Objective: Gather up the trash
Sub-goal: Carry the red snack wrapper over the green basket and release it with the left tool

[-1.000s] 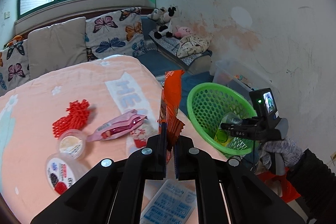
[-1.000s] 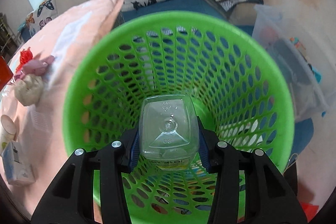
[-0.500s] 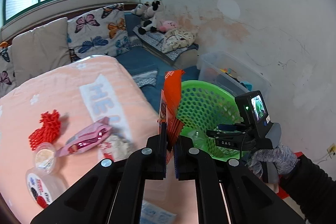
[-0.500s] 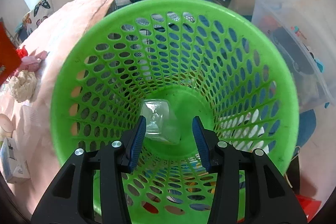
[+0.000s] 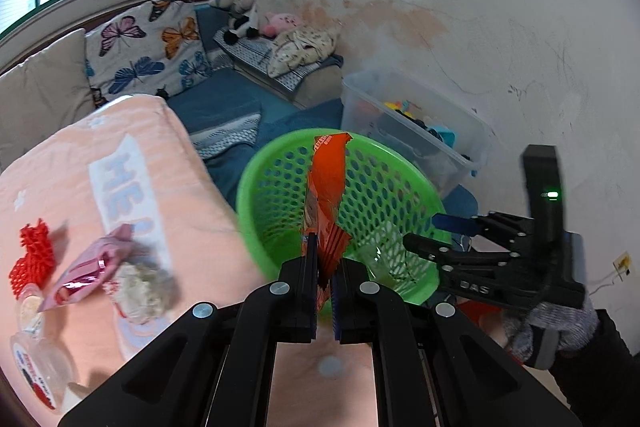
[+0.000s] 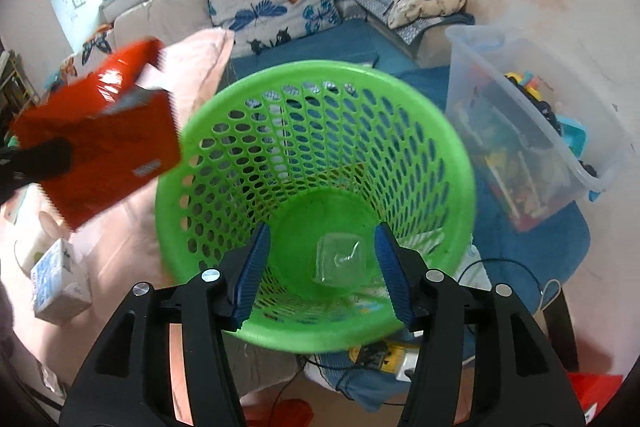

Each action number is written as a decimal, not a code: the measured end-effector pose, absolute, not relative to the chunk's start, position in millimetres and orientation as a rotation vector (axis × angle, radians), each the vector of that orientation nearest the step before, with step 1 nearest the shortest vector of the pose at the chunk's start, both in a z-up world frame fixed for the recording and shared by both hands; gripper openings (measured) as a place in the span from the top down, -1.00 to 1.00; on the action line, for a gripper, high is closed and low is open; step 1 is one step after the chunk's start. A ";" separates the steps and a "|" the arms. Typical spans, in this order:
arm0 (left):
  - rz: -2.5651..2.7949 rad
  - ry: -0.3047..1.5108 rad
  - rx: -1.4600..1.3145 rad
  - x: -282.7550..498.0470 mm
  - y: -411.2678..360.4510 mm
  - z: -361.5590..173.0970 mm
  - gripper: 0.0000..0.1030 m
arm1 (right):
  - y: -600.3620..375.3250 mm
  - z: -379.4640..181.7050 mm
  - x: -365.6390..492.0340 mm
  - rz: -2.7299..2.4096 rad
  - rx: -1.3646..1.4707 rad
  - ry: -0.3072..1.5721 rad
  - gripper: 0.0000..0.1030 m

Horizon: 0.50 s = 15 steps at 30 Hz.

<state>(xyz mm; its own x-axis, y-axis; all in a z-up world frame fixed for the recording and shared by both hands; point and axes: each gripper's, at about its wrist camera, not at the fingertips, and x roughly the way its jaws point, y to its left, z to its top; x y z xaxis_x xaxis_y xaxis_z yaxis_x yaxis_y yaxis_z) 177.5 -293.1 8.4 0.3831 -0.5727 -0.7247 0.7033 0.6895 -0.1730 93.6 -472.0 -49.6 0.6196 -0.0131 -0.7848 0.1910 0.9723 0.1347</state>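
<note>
Sitting at 12 o'clock from both grippers, just off the pink blanket (image 5: 120,227): green basket (image 6: 320,99) with a clear bottle (image 6: 340,261) at its bottom. Carrying step in hand, by the look of it: left gripper (image 5: 325,267) clamped on an upright orange wrapper (image 5: 326,195) near the rim, next needing a reach over the opening and a release. Right gripper (image 6: 322,263) spread wide and empty above the basket.

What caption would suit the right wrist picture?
Open right gripper above a green perforated plastic basket holding a clear plastic bottle, red snack wrapper approaching.
</note>
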 end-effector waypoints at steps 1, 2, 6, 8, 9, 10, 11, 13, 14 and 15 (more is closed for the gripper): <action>-0.823 0.856 0.181 176.7 -298.7 6.0 0.89 | -473.7 -47.1 87.5 -0.120 0.222 0.885 -0.11; -0.825 0.864 0.189 176.3 -303.5 3.7 0.89 | -475.5 -46.0 84.6 -0.122 0.226 0.876 -0.14; -0.826 0.892 0.212 176.7 -318.0 -4.9 0.89 | -479.6 -40.7 68.9 -0.127 0.251 0.848 -0.22; -0.829 0.910 0.215 178.1 -324.8 -10.4 0.89 | -481.2 -39.7 61.3 -0.127 0.268 0.838 -0.23; -0.829 0.915 0.215 178.6 -326.8 -12.0 0.89 | -481.8 -39.8 59.3 -0.125 0.274 0.835 -0.23; -0.825 0.921 0.218 178.9 -329.2 -14.4 0.88 | -482.0 -39.8 56.8 -0.125 0.280 0.832 -0.24; -0.827 0.922 0.222 179.3 -331.4 -16.7 0.86 | -482.1 -39.6 55.0 -0.125 0.284 0.830 -0.24; -0.830 0.928 0.230 178.7 -334.3 -20.0 0.84 | -482.0 -39.7 51.7 -0.124 0.289 0.825 -0.24; -0.830 0.932 0.234 178.1 -335.6 -21.9 0.83 | -481.9 -39.7 49.9 -0.127 0.292 0.822 -0.24; -0.830 0.936 0.235 177.8 -336.4 -23.5 0.73 | -482.4 -40.1 49.1 -0.127 0.295 0.822 -0.24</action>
<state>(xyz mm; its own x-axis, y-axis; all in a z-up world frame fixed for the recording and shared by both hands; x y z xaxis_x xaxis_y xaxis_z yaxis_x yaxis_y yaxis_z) 177.8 -336.4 -23.5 0.3175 -0.5276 -0.7879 0.7197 0.6751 -0.1620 49.1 -482.4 -40.1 0.6763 0.0025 -0.7366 0.2243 0.9518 0.2092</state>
